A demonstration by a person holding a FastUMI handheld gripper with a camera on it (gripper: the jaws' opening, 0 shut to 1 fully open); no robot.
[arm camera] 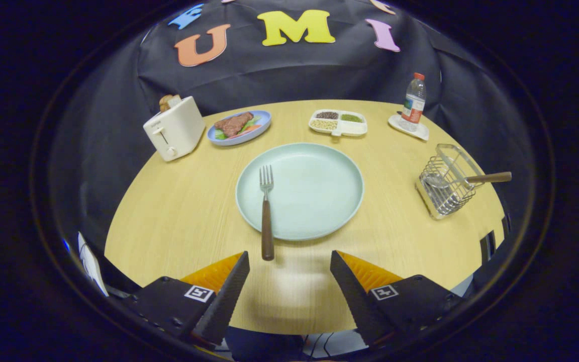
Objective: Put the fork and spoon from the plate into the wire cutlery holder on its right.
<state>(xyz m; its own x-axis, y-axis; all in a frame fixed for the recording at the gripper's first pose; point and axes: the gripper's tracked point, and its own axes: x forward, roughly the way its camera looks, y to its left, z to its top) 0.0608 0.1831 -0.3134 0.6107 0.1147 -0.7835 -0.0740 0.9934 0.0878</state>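
A pale green plate (pixel 319 201) sits in the middle of the round wooden table. A fork (pixel 267 216) with a brown handle lies on the plate's left side, tines pointing away, its handle hanging over the near rim just ahead of the left finger. To the right of the plate stands the wire cutlery holder (pixel 445 183), with a spoon (pixel 470 178) lying in it, its brown handle sticking out to the right. My gripper (pixel 289 261) hovers open over the table's near edge, with nothing between its fingers.
Beyond the plate stand a white toaster (pixel 174 131) with bread, a blue dish of food (pixel 239 127), a divided white tray (pixel 338 122) of grains and a water bottle (pixel 413 103) on a small white coaster. The table's edge curves close behind the wire holder.
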